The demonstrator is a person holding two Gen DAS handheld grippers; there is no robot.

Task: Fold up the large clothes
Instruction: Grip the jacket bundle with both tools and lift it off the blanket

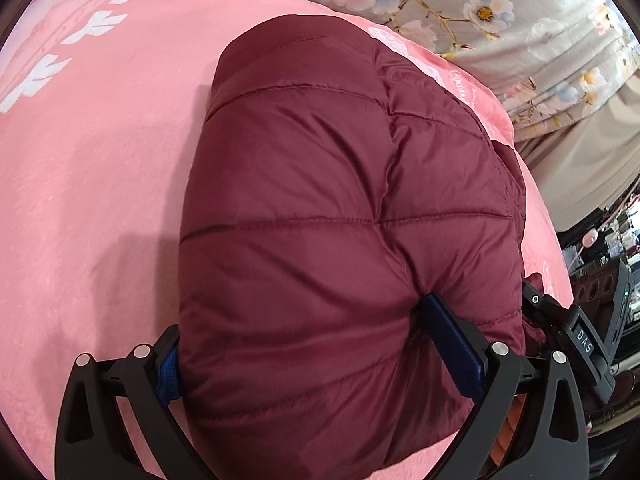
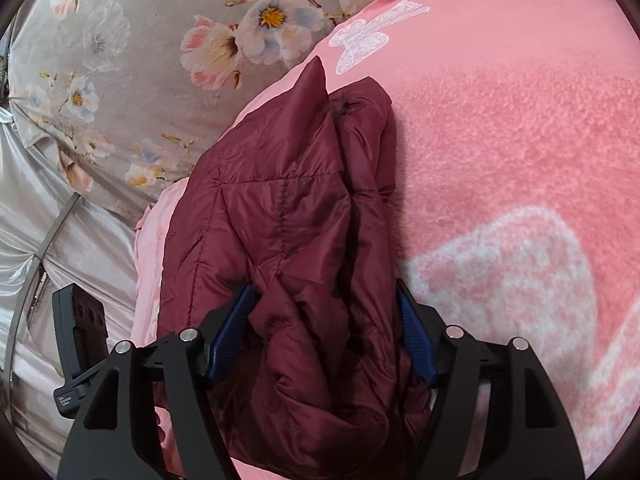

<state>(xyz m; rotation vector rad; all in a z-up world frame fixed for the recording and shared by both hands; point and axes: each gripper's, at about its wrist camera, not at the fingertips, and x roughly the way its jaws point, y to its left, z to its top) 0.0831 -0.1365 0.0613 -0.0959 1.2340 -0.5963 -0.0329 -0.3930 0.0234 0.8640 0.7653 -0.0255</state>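
Maroon quilted puffer jacket [image 1: 344, 216] lies bunched on the pink fleece blanket [image 1: 100, 160] – long axis pointing away. Left claw [image 1: 312, 344] and right claw [image 2: 324, 340] spread wide around it.

Pink blanket [image 1: 100, 184] lies bare beside the bulky maroon jacket [image 1: 320, 208].
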